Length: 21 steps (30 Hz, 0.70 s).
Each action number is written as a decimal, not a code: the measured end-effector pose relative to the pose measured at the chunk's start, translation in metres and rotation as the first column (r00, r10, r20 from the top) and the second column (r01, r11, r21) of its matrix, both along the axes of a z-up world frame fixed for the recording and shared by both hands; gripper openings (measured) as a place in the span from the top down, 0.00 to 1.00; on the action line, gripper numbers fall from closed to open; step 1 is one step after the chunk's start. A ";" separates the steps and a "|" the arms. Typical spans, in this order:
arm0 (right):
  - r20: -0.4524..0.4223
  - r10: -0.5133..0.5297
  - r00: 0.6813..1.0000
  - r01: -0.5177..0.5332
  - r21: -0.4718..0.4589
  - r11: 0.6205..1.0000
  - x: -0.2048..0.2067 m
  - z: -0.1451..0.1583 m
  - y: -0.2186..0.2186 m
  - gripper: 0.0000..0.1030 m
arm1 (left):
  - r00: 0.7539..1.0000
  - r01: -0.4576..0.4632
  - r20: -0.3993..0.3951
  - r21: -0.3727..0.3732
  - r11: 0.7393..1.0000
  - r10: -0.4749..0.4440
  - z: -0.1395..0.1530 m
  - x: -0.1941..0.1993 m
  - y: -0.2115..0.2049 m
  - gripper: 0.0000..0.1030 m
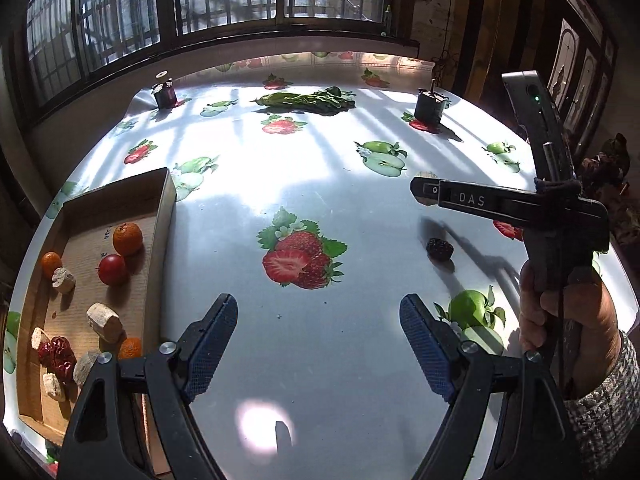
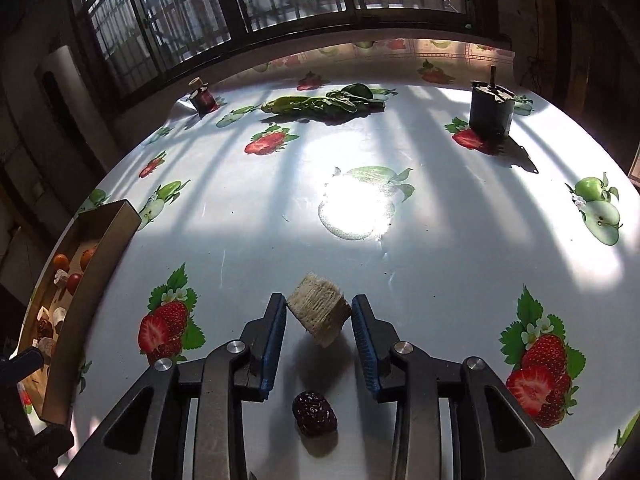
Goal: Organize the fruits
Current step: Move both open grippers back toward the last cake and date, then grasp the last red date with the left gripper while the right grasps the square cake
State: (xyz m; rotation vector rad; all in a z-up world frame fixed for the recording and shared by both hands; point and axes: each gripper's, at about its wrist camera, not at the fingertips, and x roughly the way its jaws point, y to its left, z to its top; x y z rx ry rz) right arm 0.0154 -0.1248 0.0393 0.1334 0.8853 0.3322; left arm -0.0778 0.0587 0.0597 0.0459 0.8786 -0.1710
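we count: oranges (image 1: pixel 127 238) 3 in the cardboard box (image 1: pixel 166 204) | red round fruit (image 1: pixel 111 269) 1 | pale chunks (image 1: pixel 104 322) 5 boxed + 1 pale chunk (image 2: pixel 319 314) outside | wrinkled red dates (image 1: pixel 58 357) 1 boxed + 1 dark date (image 2: pixel 314 413) on the table | leafy greens (image 1: pixel 306 101) 1 bundle | dark jars (image 1: pixel 165 92) 2

right of the cardboard box (image 1: pixel 120 200) of fruit, the left gripper (image 1: pixel 318 332) hovers wide-jawed, a dark dried fruit (image 1: pixel 439 249) further right.
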 end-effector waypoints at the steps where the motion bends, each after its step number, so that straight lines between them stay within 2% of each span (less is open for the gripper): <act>1: 0.008 -0.015 1.000 0.015 0.012 1.000 0.000 0.003 -0.007 0.65 | 1.000 0.019 -0.004 -0.002 1.000 -0.019 -0.001 0.006 -0.009 0.20; 6: 0.002 -0.104 0.995 0.103 0.083 0.991 0.001 0.010 -0.042 0.65 | 0.991 0.133 0.016 0.041 0.990 -0.134 -0.012 0.033 -0.062 0.20; 8: -0.014 -0.136 0.991 0.137 0.117 0.984 0.003 0.010 -0.054 0.65 | 0.987 0.160 0.005 0.059 0.985 -0.161 -0.019 0.043 -0.078 0.20; 12: -0.036 -0.161 0.986 0.165 0.161 0.973 0.005 0.010 -0.065 0.65 | 0.983 0.183 -0.010 0.051 0.982 -0.183 -0.032 0.054 -0.090 0.22; 17: -0.038 -0.155 0.987 0.159 0.165 0.973 0.005 0.010 -0.062 0.65 | 0.979 0.184 -0.087 -0.011 0.983 -0.184 -0.050 0.070 -0.092 0.56; 21: -0.040 -0.155 0.987 0.159 0.158 0.974 0.005 0.008 -0.060 0.65 | 0.979 0.192 -0.068 0.004 0.981 -0.191 -0.053 0.067 -0.099 0.64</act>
